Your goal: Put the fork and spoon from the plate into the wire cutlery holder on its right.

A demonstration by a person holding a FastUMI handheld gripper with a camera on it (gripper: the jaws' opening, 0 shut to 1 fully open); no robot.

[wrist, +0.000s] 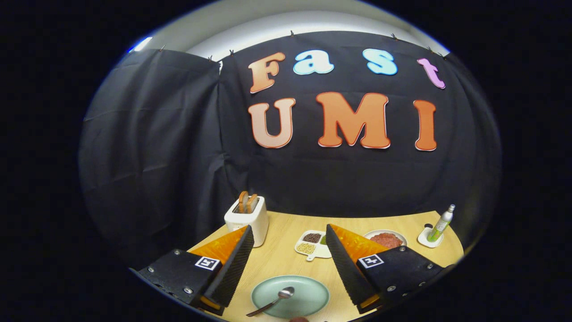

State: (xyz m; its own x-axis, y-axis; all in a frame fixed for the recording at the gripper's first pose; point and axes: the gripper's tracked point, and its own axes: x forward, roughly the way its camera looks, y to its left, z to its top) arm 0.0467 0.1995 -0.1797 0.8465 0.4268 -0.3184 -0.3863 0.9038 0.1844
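A black cloth wall fills the upper part of the frame, with a wood table [286, 259] curving across the lower part. At the left of the table, just beyond the left finger, stands a white toaster [247, 218] with two slices of toast [247, 202] upright in its slots. Right of it, in the middle and seen through the gap between the fingers, lies a small white divided dish [311, 243] holding dark and pale grains. Further right, partly behind the right finger, a white plate [387, 239] carries something reddish-brown. At the far right a slim green bottle [441, 223] with a silver cap leans on a small white stand [429, 239].

The gripper [289, 239] is spread wide, its fingers well apart and holding nothing. Low in the frame, between the fingers and beneath their tips, sits a pale green plate [308, 299]. A spoon [273, 301] lies on it, bowl near the plate's middle, handle running down-left past the rim. Nothing stands between the fingers and the plate.

The plate's near rim is cut off at the bottom of the frame, where a small dark round shape sits that I cannot make out. The right finger hides part of the white plate's left side.
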